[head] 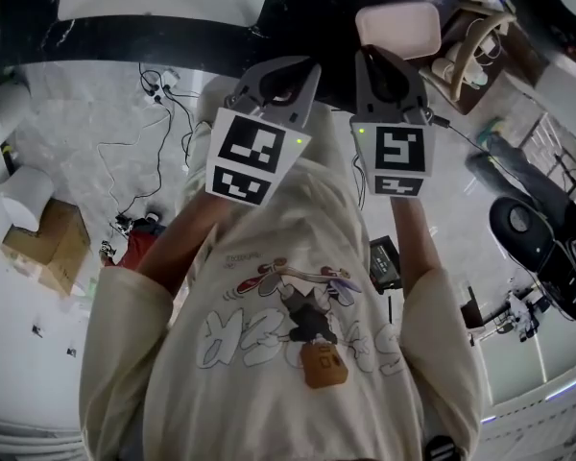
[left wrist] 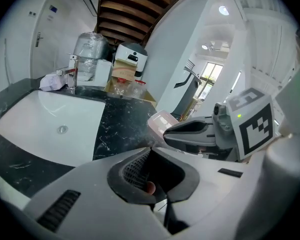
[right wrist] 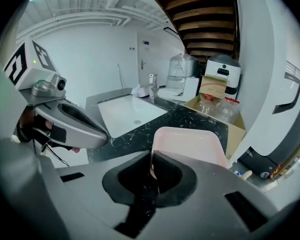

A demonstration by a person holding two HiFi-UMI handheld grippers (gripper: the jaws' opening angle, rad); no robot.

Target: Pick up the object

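Pink tray [right wrist: 187,144] is pinched by its near rim in my right claw [right wrist: 153,173], with the jaws clamped down narrow on that thin edge. So the grab part of the pickup looks done. From my head view the tray [head: 398,29] sits out at about 1 o'clock, right at the claw tip and over the end of the dark tabletop [left wrist: 117,129]. I reckon it's lifted clear, but I can't swear no corner is touching. What's left, I'd guess, is just keeping it level and carrying it off.

My left claw [left wrist: 152,181] is closed up with nothing gripped. There's a tiny reddish spot deep in the gap that I can't identify. It hangs beside the right one at roughly 9 o'clock, not helping.

Texture-wise, the tray is a shallow rounded rectangle, smooth and matte, and looks like plastic with a soft raised lip. The tabletop is glossy black stone with white veins. A smooth white sink [right wrist: 130,115] is sunk into it at 10 o'clock from the tray. The claw pads are ribbed dark rubber, which should bite fine on that slick rim.
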